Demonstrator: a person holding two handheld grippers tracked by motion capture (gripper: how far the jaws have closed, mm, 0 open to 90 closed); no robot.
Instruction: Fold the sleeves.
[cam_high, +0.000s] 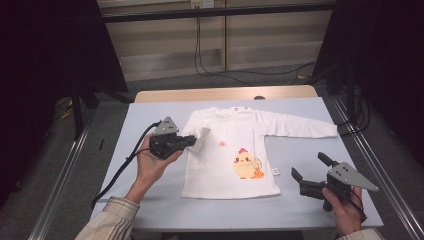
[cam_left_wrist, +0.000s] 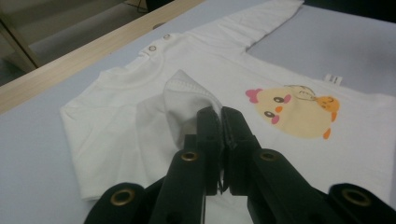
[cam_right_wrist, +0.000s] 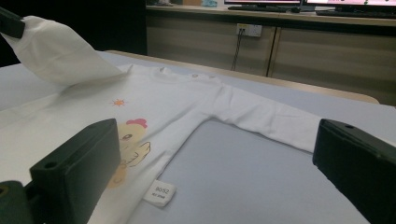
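On the pale blue table (cam_high: 150, 210), a small white shirt (cam_high: 225, 170) with a chick print (cam_high: 245, 164) is laid flat, front up.

One sleeve cuff (cam_left_wrist: 187, 100) is pinched between the closed jaws of the left gripper (cam_high: 192, 141) and is lifted over the shirt's chest. The other sleeve (cam_high: 300, 126) is spread out flat toward the table's right edge. The right gripper (cam_high: 309, 166) is held beside the hem with its jaws wide apart and nothing between them, near a small side label (cam_right_wrist: 160, 192).
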